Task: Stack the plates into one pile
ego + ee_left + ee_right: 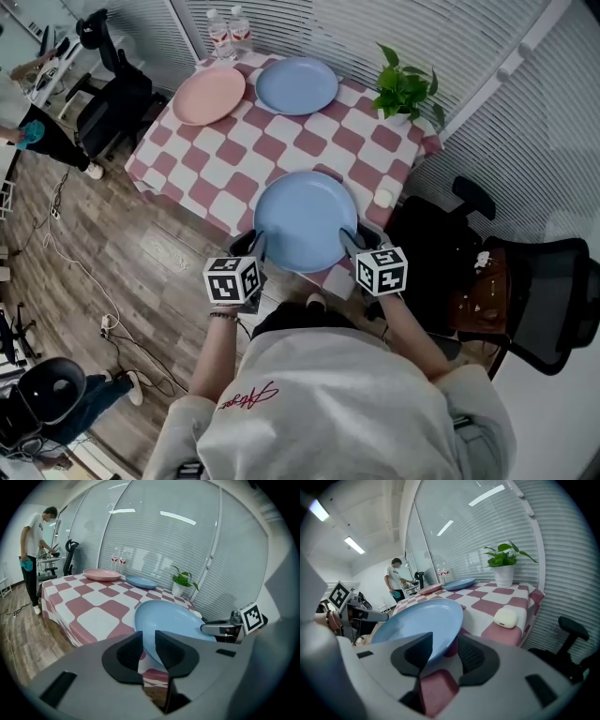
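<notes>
Blue plate (305, 221) at table (281, 141) edge: rim pinched in narrow left tool (254, 247); right tool (353, 242) wide, straddling opposite rim.

Only red script (248, 397) on the person's shirt (337, 412), illegible.

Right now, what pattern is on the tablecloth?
The tablecloth has pink-and-white checks; head view shows it best.

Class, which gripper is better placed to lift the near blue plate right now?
Left. The left gripper has its jaws close together on the rim of the near blue plate; the right gripper straddles the opposite rim with jaws wide apart, not pressing.
</notes>
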`<state>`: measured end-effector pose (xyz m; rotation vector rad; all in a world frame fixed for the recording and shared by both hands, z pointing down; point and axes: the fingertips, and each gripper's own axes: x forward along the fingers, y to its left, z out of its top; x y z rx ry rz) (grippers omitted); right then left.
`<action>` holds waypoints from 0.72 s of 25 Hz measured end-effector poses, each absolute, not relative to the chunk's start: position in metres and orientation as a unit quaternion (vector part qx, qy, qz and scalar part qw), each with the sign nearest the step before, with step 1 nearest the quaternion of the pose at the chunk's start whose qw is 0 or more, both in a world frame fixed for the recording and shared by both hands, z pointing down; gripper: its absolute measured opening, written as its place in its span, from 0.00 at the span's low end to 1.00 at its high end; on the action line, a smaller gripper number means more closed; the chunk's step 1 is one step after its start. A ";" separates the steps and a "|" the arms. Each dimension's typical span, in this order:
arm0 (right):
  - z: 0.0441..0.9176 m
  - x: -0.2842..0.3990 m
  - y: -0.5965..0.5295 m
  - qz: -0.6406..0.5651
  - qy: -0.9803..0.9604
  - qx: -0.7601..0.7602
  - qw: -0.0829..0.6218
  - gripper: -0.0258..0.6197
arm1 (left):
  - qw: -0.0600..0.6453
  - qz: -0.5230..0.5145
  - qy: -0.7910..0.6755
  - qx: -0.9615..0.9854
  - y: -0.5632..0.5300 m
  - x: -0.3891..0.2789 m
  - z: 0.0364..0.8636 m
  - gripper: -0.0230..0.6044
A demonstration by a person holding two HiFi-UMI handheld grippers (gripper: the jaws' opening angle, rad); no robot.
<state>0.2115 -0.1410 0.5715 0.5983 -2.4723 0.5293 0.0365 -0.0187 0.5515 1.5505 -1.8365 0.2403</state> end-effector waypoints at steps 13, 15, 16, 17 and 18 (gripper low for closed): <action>0.569 0.207 -0.136 0.209 -0.916 0.214 0.267 0.27 | 0.335 0.125 -0.696 0.623 -0.031 0.075 0.553 0.09; 0.569 0.209 -0.138 0.215 -0.915 0.218 0.264 0.26 | 0.323 0.138 -0.722 0.596 -0.026 0.063 0.554 0.09; 0.569 0.209 -0.138 0.216 -0.915 0.218 0.263 0.26 | 0.321 0.143 -0.734 0.581 -0.022 0.055 0.555 0.09; 0.569 0.210 -0.138 0.217 -0.915 0.218 0.261 0.26 | 0.321 0.143 -0.745 0.568 -0.018 0.047 0.555 0.09; 0.569 0.210 -0.138 0.217 -0.915 0.217 0.261 0.26 | 0.323 0.137 -0.752 0.558 -0.016 0.040 0.554 0.10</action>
